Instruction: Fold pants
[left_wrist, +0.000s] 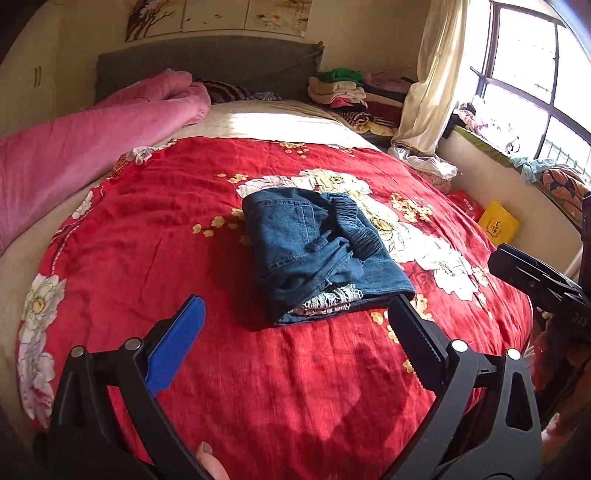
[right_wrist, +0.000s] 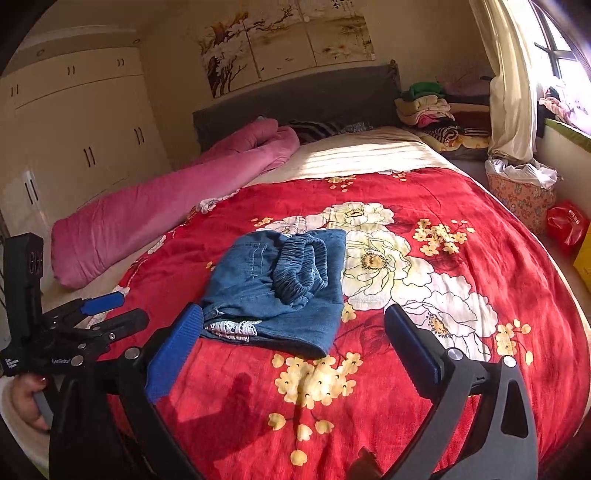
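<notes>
Already folded small, the pants (left_wrist: 314, 254) lie on the bed (left_wrist: 147, 229) just ahead of both released grippers; the left hand-held gripper (left_wrist: 295, 317) and right hand-held gripper (right_wrist: 291, 325) look equally near.

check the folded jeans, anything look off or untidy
Slightly. The folded jeans sit compact on the red quilt, but a white lace trim pokes out of the near edge, and the elastic waistband lies bunched on top.
</notes>
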